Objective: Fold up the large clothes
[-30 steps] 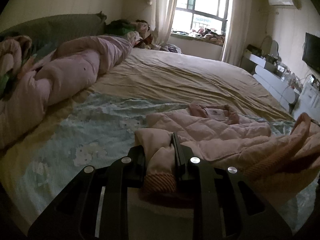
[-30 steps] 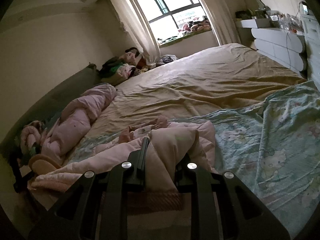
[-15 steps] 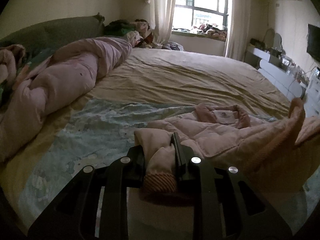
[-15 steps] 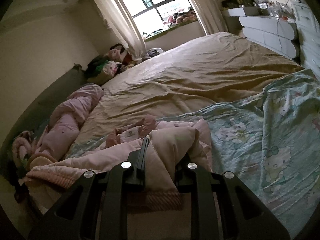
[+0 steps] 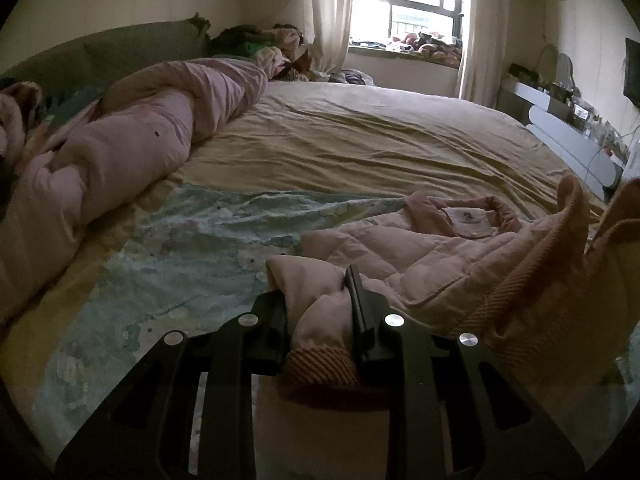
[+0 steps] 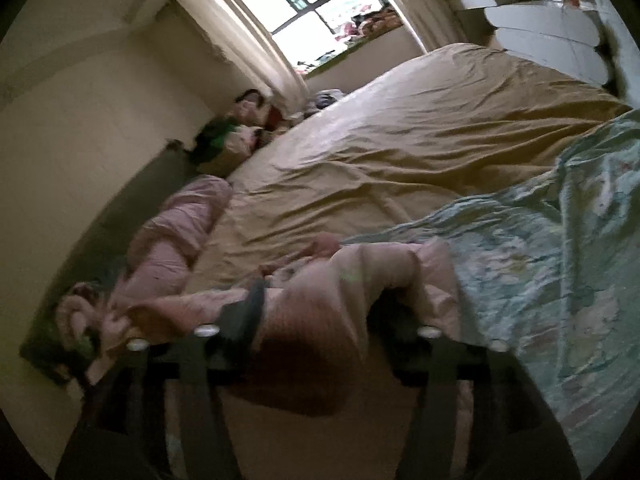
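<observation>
A pink quilted jacket (image 5: 420, 252) lies on the light blue printed sheet (image 5: 180, 248), collar and white label toward the far side. My left gripper (image 5: 320, 300) is shut on a sleeve near its ribbed cuff (image 5: 320, 364). The ribbed hem (image 5: 552, 264) rises at the right, lifted. In the blurred right wrist view my right gripper (image 6: 320, 304) has its jaws wide apart with the jacket (image 6: 340, 300) bunched between them; whether they still press on it is unclear.
A rolled pink quilt (image 5: 132, 148) lies along the left by the green headboard (image 5: 120, 52). The tan bedsheet (image 5: 380, 140) stretches to the window (image 5: 416, 8). White drawers (image 6: 548, 32) stand at the right. Clothes pile (image 5: 272, 44) sits near the curtain.
Both grippers moved forward over the bed with the jacket. The right gripper's jaws have spread wider and its view has tilted and blurred.
</observation>
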The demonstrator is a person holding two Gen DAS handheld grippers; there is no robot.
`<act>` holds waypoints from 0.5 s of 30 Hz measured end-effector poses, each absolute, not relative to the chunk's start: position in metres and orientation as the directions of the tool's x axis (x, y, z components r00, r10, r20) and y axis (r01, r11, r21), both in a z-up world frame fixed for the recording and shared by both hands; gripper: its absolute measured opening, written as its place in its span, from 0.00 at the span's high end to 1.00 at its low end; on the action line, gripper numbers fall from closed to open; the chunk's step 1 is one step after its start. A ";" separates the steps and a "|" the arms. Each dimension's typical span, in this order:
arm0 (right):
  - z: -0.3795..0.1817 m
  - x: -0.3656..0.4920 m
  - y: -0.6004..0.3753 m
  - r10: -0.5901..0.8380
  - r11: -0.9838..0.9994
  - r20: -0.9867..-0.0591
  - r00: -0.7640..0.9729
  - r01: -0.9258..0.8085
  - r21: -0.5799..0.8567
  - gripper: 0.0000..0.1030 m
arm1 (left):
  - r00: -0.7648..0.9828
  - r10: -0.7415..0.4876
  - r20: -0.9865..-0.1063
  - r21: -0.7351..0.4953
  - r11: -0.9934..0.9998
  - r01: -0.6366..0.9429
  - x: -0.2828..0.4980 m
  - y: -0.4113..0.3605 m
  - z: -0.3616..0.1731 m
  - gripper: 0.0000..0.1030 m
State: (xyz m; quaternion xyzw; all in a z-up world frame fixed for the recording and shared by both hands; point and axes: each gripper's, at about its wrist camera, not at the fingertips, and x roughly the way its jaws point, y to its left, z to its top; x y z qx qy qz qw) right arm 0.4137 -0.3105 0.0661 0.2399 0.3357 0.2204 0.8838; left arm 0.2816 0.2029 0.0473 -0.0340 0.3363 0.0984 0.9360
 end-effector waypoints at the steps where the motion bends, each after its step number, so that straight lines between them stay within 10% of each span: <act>1: 0.069 0.411 -0.310 0.534 0.804 -0.492 0.687 -0.234 0.546 0.41 | 0.755 0.165 -0.635 0.010 0.979 -0.206 0.283 0.202 0.046 0.83; 9: 0.090 0.363 -0.289 0.406 0.904 -0.434 0.804 -0.282 0.322 0.20 | 0.749 0.158 -0.643 0.003 0.979 -0.204 0.299 0.199 0.040 0.77; 15: 0.044 0.344 -0.225 0.413 0.900 -0.568 0.712 -0.414 0.135 0.19 | 0.758 0.159 -0.633 0.005 0.979 -0.201 0.304 0.194 0.044 0.72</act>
